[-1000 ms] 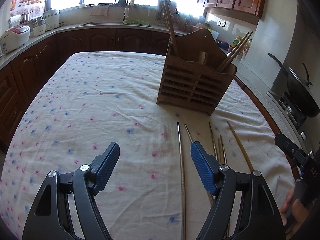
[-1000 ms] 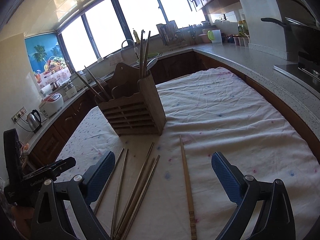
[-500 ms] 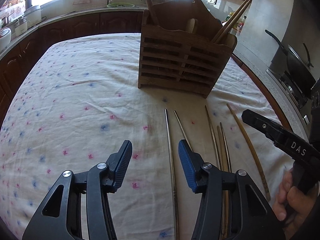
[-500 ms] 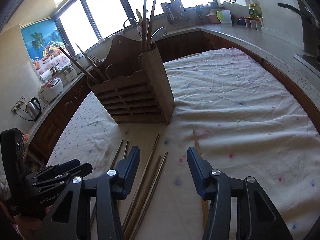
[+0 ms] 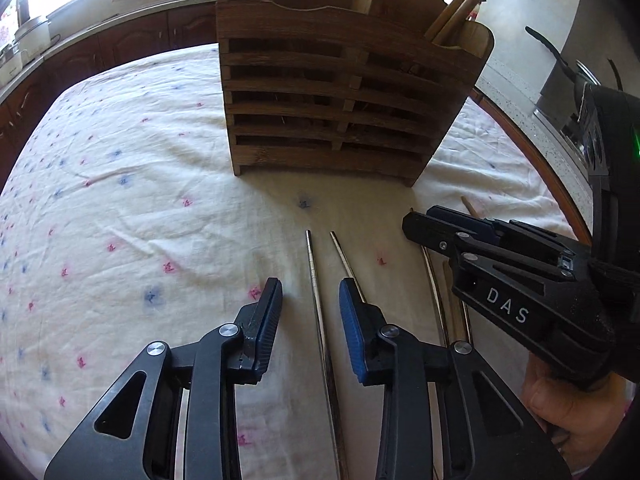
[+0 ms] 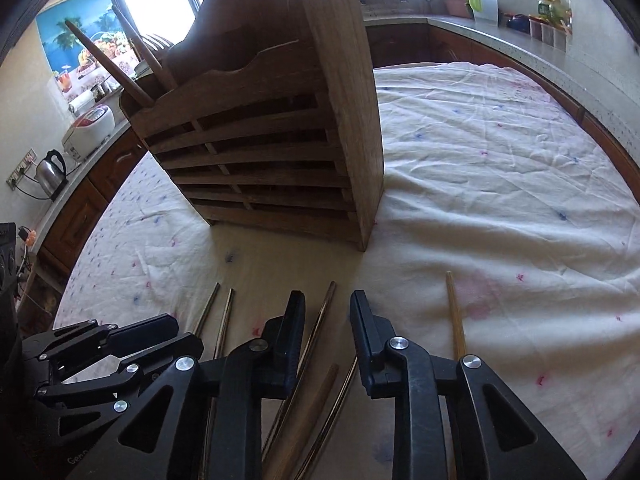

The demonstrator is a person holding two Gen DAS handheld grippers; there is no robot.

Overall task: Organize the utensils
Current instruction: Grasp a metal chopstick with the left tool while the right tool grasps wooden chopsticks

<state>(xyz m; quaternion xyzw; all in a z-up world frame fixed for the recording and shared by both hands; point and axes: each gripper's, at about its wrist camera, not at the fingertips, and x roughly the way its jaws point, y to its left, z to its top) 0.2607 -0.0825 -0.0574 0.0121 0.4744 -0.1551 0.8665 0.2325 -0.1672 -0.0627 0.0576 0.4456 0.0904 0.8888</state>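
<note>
Risk: left tool (image 5: 310,300), jaws closing, still apart, straddles one steel chopstick (image 5: 316,300); its mate (image 5: 347,266) may jam.
Right tool (image 6: 326,322): closing, apart over wooden chopsticks (image 6: 316,336); could nip two.

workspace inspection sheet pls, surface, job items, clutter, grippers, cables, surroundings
surface: white tablecloth with pink and blue specks, wrinkled.
job's things: wooden utensil holder upright, sticks already in it; metal chopsticks and wooden chopsticks lie loose in front of it.
clutter: nothing seen.
grippers: left gripper straddles one metal chopstick, right gripper straddles other chopsticks; both have just been closing, pads not yet pressing.
cables: kettle cord at the wall socket.
surroundings: kitchen counters, rice cooker, wok.
</note>
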